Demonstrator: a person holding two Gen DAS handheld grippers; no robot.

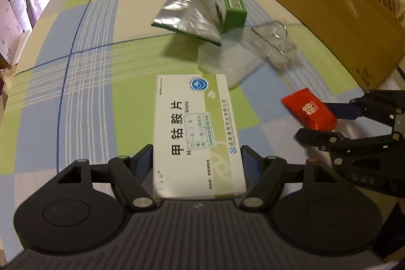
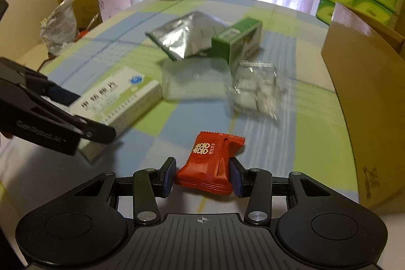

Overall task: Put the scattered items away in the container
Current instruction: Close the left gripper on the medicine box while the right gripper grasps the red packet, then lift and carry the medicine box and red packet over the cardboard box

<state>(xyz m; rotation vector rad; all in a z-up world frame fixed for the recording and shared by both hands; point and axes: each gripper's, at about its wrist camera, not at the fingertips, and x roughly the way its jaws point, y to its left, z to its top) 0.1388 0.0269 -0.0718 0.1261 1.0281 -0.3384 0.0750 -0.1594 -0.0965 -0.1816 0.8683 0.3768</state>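
Left claw (image 1: 197, 163): matte black linkage arms, silver pivot screws, blue pads on fingers (image 1: 141, 163), ribbed grey housing between two round black discs. Right claw (image 2: 202, 177): same build, blue pads, crosshair mark on ribbed housing; embossed lettering on side arm, unreadable.

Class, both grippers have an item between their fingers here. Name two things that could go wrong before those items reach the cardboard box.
1. The left gripper grips only the near end of the white medicine box; the long overhang might pivot or slip out.
2. The right gripper pinches a soft red candy packet, which may crumple and slide free. The cardboard box has a tall wall to clear.
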